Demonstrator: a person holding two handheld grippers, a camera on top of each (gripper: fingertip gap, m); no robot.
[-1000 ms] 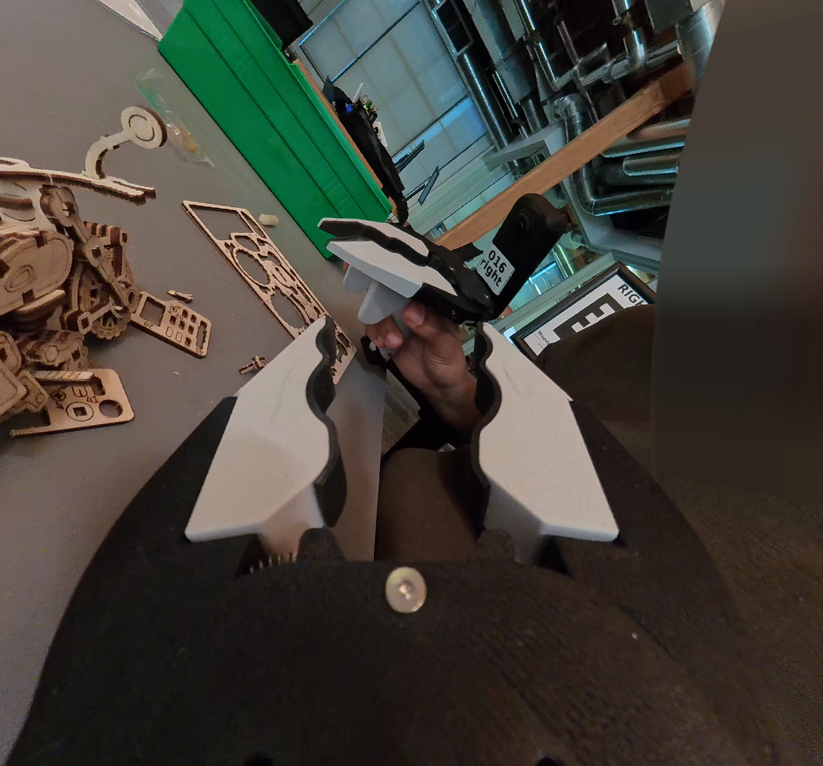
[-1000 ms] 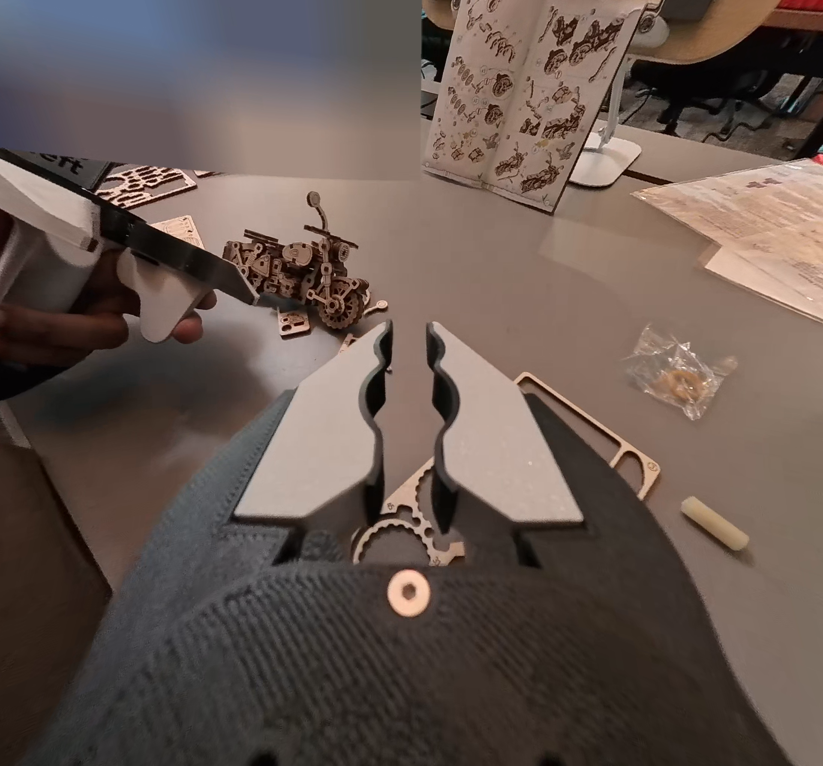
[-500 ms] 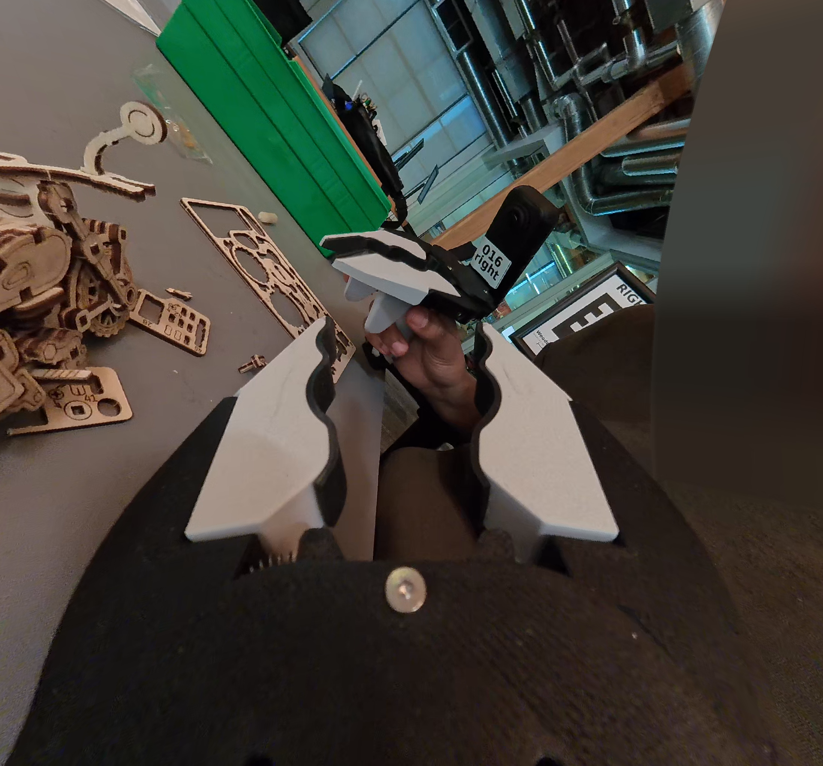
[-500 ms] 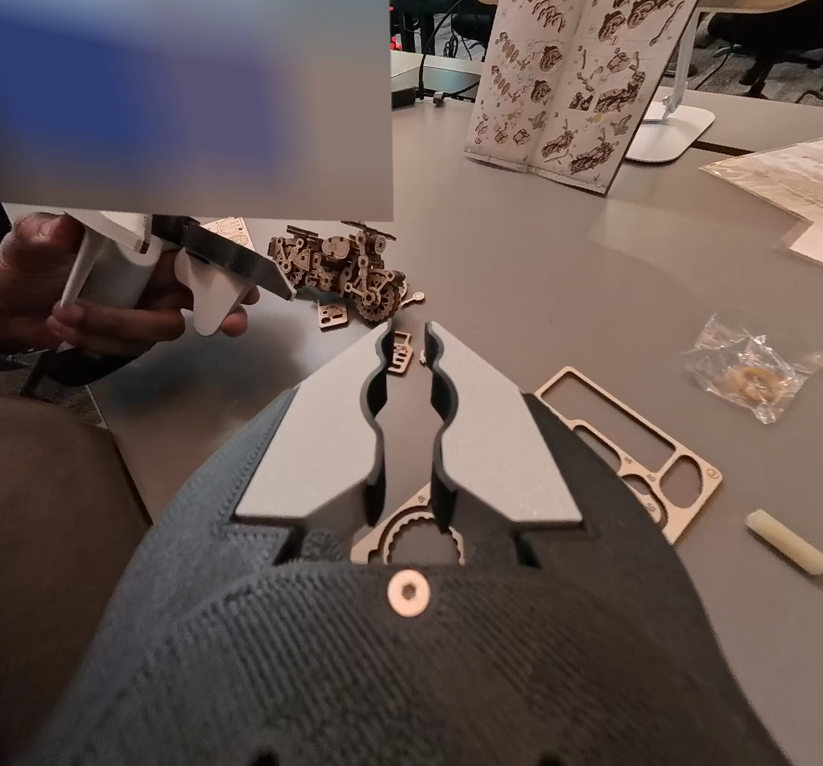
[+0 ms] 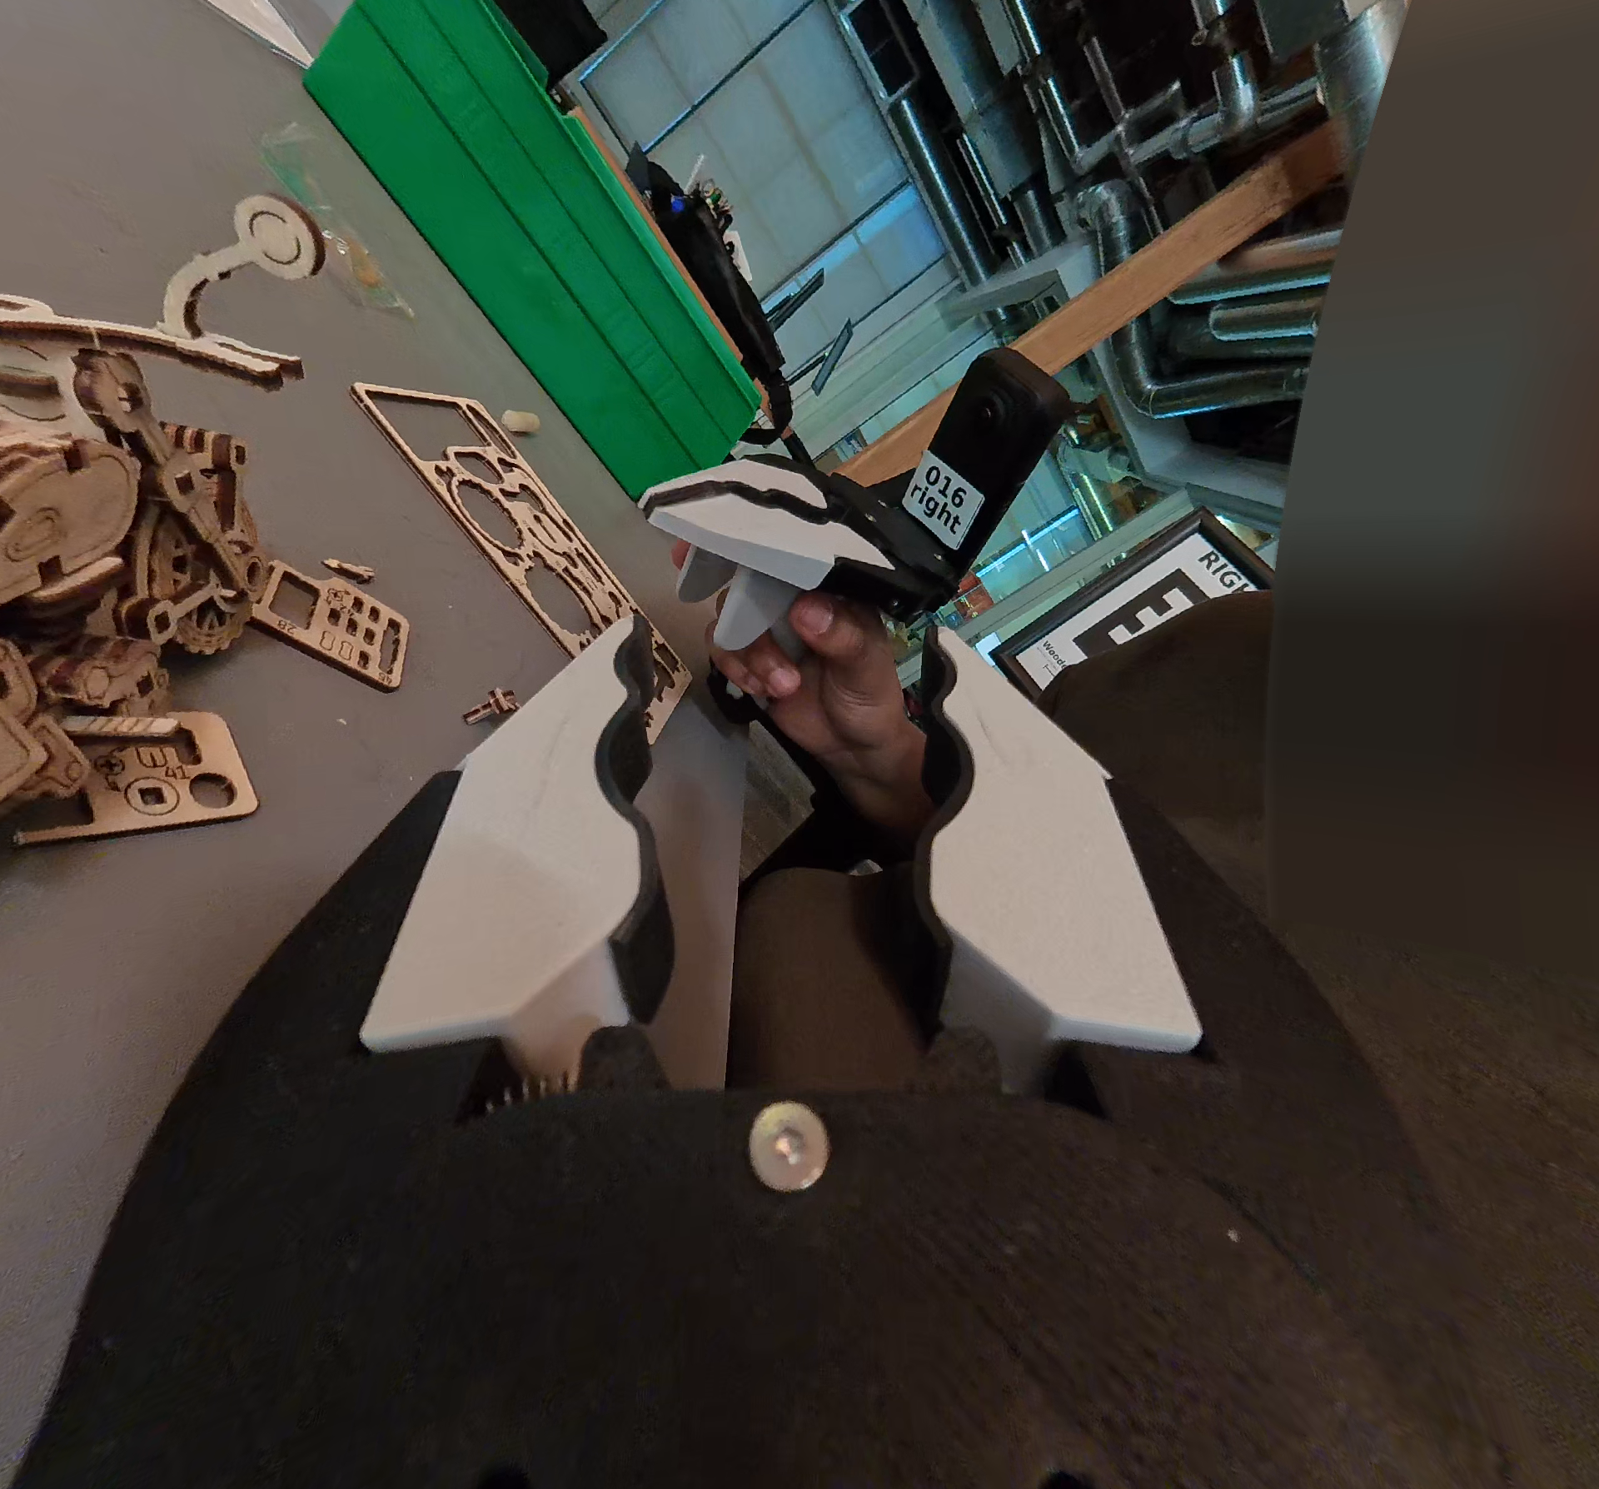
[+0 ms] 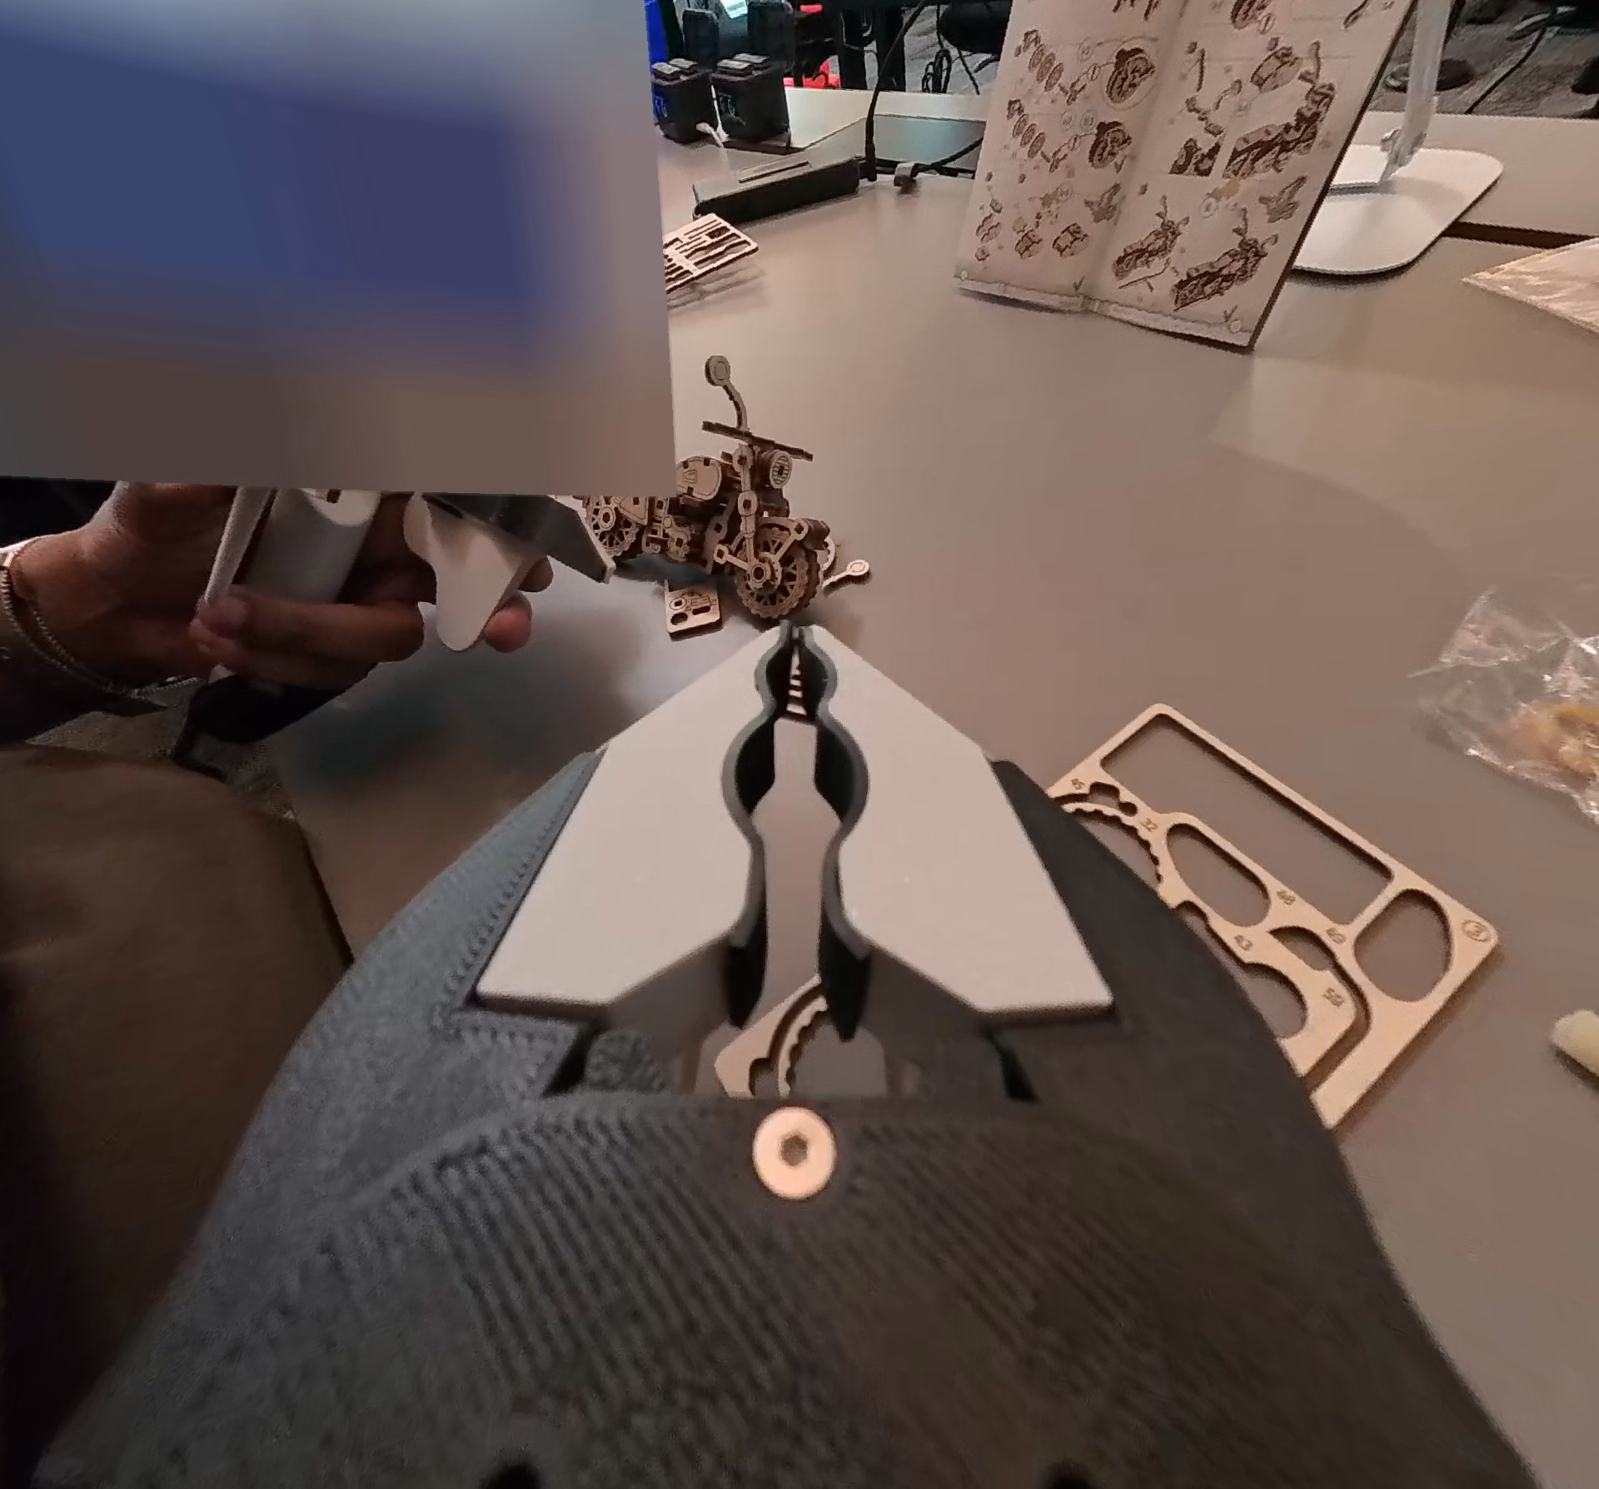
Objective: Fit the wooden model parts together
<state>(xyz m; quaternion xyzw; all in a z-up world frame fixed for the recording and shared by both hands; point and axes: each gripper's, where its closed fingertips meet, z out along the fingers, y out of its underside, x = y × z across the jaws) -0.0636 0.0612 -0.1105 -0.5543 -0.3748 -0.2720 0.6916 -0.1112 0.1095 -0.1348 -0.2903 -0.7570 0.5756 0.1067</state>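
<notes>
A wooden motorcycle model [image 6: 727, 522] stands on the grey table; it also shows in the left wrist view [image 5: 86, 539]. Loose wooden parts lie beside it: a flat piece with holes [image 5: 333, 608], another flat piece [image 5: 147, 781] and a tiny peg part [image 5: 489, 703]. My left gripper [image 5: 787, 651] is open and empty, over the table's near edge. My right gripper [image 6: 800, 634] is shut with nothing visible between its tips, above a punched-out wooden sheet [image 6: 1255, 885]. It also shows in the left wrist view [image 5: 735, 513], held in a hand. A blur patch hides most of the left gripper in the right wrist view.
A green bin [image 5: 519, 219] stands along the table's far side. An instruction sheet [image 6: 1211, 106] stands upright on a stand at the back. A clear plastic bag [image 6: 1540, 721] and a white peg [image 6: 1575, 1058] lie at the right. Another wooden sheet [image 6: 705, 249] lies farther back. My right fingertips sit around 8 cm from my left ones. The flat piece [image 5: 147, 781] is about 9 cm from my left fingertips. Look for it in the right wrist view [image 6: 677, 594] too.
My right gripper's fingers have closed from a narrow gap to touching tips, and it has swung so the model sits straight ahead. My left gripper has barely moved.
</notes>
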